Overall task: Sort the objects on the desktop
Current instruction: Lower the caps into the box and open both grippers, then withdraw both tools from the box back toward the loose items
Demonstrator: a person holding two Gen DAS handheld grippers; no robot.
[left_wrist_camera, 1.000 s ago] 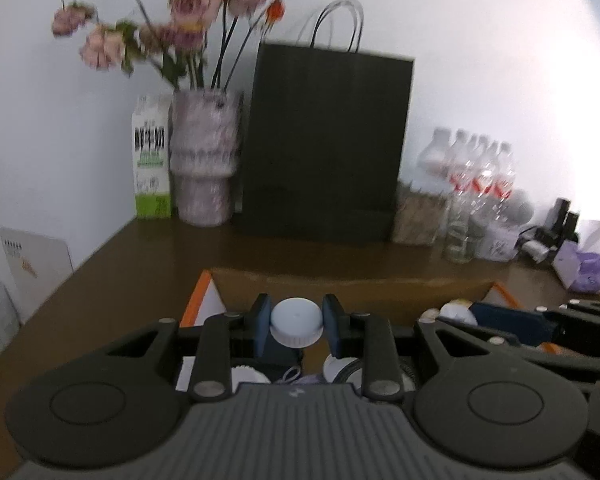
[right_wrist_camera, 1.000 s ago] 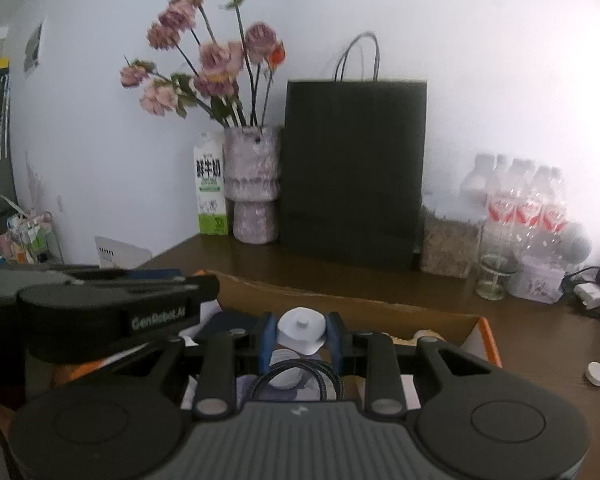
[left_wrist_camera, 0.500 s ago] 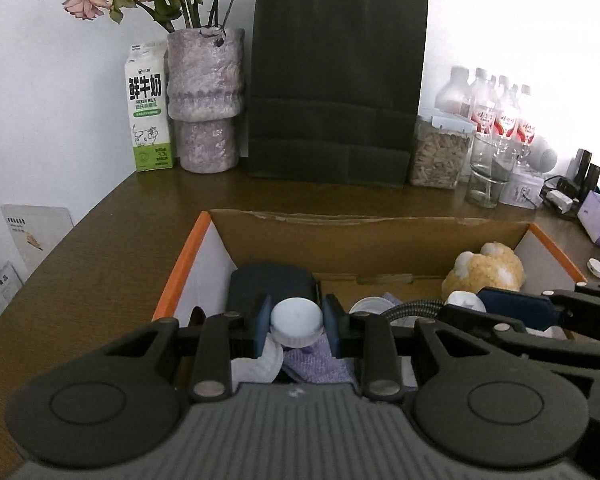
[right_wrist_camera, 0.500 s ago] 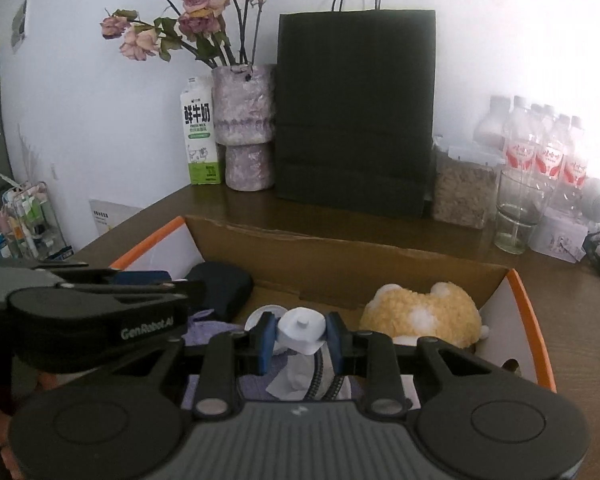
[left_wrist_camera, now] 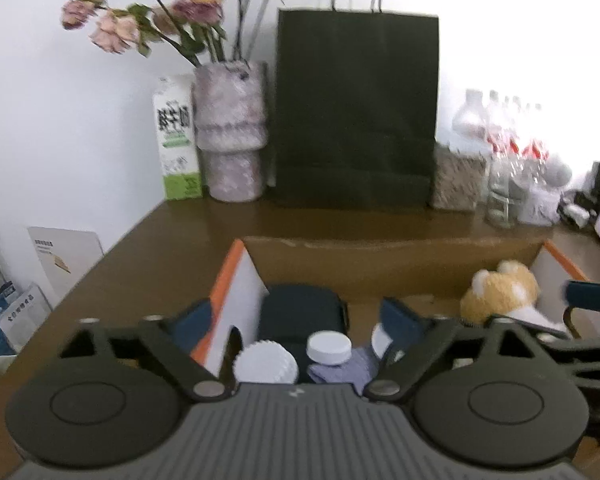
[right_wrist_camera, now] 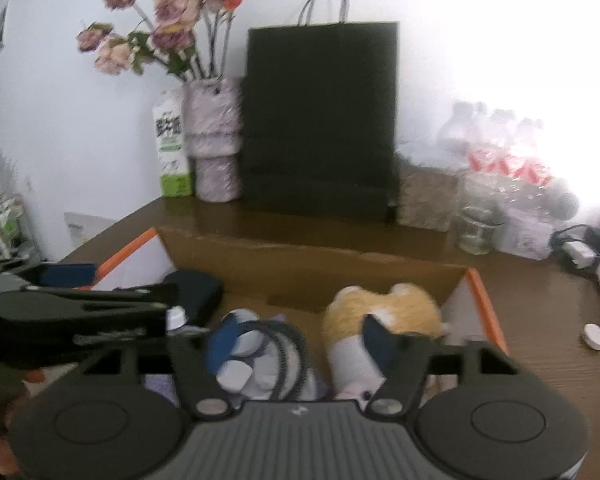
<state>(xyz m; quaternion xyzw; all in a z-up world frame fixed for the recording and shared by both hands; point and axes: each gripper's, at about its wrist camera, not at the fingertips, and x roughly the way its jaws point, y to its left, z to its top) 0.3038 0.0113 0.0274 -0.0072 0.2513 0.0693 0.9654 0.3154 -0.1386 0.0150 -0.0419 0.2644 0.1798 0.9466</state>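
An open cardboard box with orange edges (left_wrist_camera: pixel 388 254) (right_wrist_camera: pixel 312 258) sits on the brown desk. In it lie a dark case (left_wrist_camera: pixel 300 314), a white ribbed lid (left_wrist_camera: pixel 266 366), a white round cap (left_wrist_camera: pixel 329 347), a purple cloth (left_wrist_camera: pixel 346 370), a coiled cable (right_wrist_camera: pixel 288 356) and a yellow plush toy (left_wrist_camera: pixel 500 296) (right_wrist_camera: pixel 380 310). My left gripper (left_wrist_camera: pixel 296 322) is open and empty above the box's left part. My right gripper (right_wrist_camera: pixel 300 338) is open and empty above the box's middle. A white adapter (right_wrist_camera: pixel 234 374) lies below it.
At the back stand a milk carton (left_wrist_camera: pixel 178 140), a vase of pink flowers (left_wrist_camera: pixel 232 132), a black paper bag (left_wrist_camera: pixel 356 112), a jar (left_wrist_camera: pixel 456 176), a glass (right_wrist_camera: pixel 476 232) and water bottles (left_wrist_camera: pixel 504 128). A white cap (right_wrist_camera: pixel 595 336) lies on the desk right of the box.
Both grippers have opened. The left let go of the white round cap and the right let go of its white piece; both now lie in the box.
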